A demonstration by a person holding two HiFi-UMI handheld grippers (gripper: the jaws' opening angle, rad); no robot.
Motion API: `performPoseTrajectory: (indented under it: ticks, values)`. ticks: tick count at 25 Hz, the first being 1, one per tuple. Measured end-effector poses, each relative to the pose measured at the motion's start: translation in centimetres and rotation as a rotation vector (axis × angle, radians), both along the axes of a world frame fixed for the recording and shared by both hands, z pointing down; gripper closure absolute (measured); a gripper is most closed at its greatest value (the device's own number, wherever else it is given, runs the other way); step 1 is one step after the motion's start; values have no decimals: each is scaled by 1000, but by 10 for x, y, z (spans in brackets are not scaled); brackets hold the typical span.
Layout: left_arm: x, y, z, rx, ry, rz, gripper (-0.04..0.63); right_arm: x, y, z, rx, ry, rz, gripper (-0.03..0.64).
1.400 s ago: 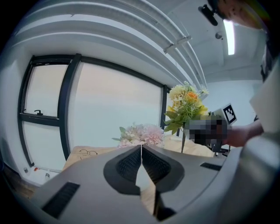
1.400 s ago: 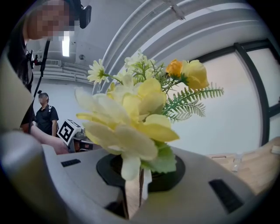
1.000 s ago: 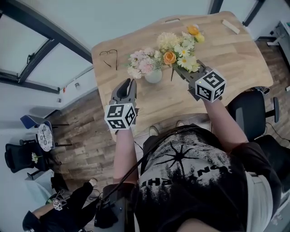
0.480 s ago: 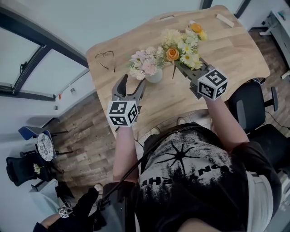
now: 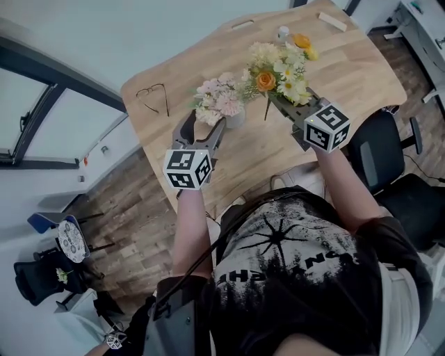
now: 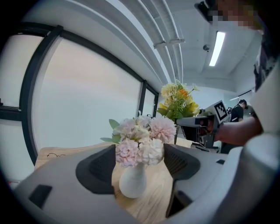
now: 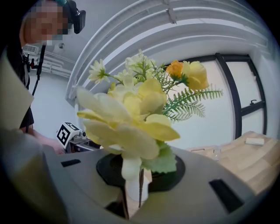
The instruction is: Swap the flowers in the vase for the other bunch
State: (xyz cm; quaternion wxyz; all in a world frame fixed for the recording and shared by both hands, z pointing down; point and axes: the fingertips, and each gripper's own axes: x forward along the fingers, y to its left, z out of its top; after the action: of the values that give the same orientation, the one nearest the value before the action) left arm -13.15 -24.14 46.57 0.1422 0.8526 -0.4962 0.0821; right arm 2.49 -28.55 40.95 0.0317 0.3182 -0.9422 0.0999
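A small white vase (image 5: 236, 119) with pink flowers (image 5: 217, 101) stands on the wooden table (image 5: 348, 76). My left gripper (image 5: 203, 125) is right in front of it, its jaws opening wide. In the left gripper view the vase (image 6: 132, 180) stands between the pads (image 6: 98, 168), and neither pad touches it. My right gripper (image 5: 277, 103) is shut on the stems of the yellow and orange bunch (image 5: 278, 68), held upright just right of the vase. In the right gripper view the bunch (image 7: 131, 118) fills the picture and its stems (image 7: 140, 190) run down between the jaws.
A pair of eyeglasses (image 5: 151, 97) lies at the table's left end. A small wooden block (image 5: 332, 21) and a small clear object (image 5: 283, 31) sit at the far side. A black office chair (image 5: 379, 163) stands to the right by the table's near edge.
My left gripper's jaws went from shut to wide open, and it moved forward up to the vase. The right gripper kept hold of the yellow bunch.
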Motion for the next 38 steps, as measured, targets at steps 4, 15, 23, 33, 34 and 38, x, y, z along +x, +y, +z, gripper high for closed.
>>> performPoseTrajectory:
  ticks: [4,15,23,33,34,38]
  values:
    - [3,-4,-3,22,13,31,263,2,0,2,-6,7,19,549]
    - [-3,-5,-10,52,45,38,356,1,1,5,-16,17,35,549]
    - [-6,-3,-11,63,16,13,454,0,2,6,-17,24,26,549]
    - [-5,-3,-18,93,-1,-12,499,2,2,7,-9,39,17,549]
    - [-5,-3,-20,99,1,-15,500,2,3,7,-9,39,17,549]
    - [-5,-5,-29,123,17,-25,503,2,2,6,-8,39,15,549]
